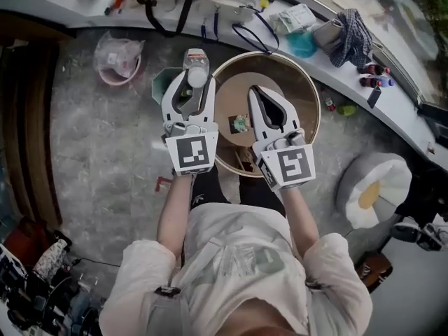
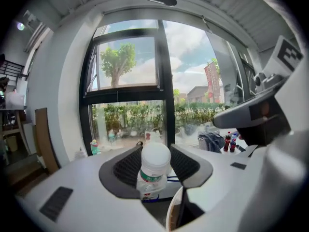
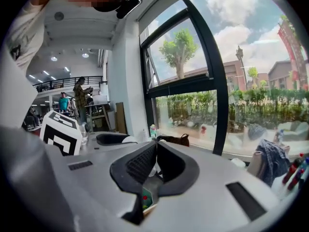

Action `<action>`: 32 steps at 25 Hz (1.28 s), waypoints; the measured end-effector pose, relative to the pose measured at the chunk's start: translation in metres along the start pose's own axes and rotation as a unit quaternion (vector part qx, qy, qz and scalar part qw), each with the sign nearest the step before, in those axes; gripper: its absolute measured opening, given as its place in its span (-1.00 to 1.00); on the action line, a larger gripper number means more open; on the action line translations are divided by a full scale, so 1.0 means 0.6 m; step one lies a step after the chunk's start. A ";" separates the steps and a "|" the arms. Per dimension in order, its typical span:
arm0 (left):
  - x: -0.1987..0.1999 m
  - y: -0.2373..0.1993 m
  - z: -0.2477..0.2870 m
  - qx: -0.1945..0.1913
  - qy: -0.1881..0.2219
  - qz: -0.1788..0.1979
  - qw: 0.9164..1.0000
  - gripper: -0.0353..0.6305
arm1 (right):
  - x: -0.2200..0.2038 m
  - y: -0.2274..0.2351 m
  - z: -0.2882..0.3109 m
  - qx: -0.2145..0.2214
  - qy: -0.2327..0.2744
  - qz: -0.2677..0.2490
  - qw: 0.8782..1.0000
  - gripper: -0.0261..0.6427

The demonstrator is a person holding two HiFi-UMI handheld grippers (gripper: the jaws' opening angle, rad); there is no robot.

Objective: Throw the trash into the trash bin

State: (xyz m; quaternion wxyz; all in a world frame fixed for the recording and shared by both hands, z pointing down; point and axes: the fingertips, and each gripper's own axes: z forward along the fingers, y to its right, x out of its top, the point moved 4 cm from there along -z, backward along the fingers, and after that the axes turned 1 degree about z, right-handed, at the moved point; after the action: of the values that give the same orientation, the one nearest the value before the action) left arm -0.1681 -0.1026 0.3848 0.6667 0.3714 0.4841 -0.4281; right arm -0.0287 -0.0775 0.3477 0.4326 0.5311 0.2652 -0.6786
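Grey floor (image 1: 105, 138) below window-side worktop (image 1: 49, 2). Our left tool (image 1: 190, 89) clamps white-capped bottle (image 1: 196, 70), just outside left rim of trash bin (image 1: 294, 82). Right tool (image 1: 256, 92) clenched, empty. Risk we see: release here drops bottle onto floor, missing bin.

Daylight comes through tall black-framed windows (image 2: 128, 62) above a curved white worktop (image 1: 49, 5) edging the grey mottled floor (image 1: 105, 152).

No print legible; the bottle (image 2: 154, 167) label is blurred
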 end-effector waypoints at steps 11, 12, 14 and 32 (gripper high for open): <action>-0.307 -0.089 0.014 0.006 -0.109 -0.058 0.992 -0.31 | -0.128 -0.094 0.142 0.064 -0.102 0.009 0.993 -0.88; -0.324 -0.094 0.012 0.009 -0.117 -0.059 0.991 -0.31 | -0.130 -0.098 0.149 0.065 -0.104 0.009 0.992 -0.88; -0.350 -0.100 0.010 0.012 -0.131 -0.059 0.990 -0.31 | -0.133 -0.103 0.161 0.065 -0.107 0.011 0.992 -0.88; -0.340 -0.112 0.012 0.025 -0.109 -0.071 0.991 -0.26 | -0.130 -0.120 0.176 0.069 -0.108 0.013 0.992 -0.88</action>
State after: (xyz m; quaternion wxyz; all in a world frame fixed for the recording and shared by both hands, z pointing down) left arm -0.2619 -0.0903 0.5777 0.6736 0.3040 0.4229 -0.5244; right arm -0.1384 -0.1052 0.4456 0.4303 0.4866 0.1624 -0.7428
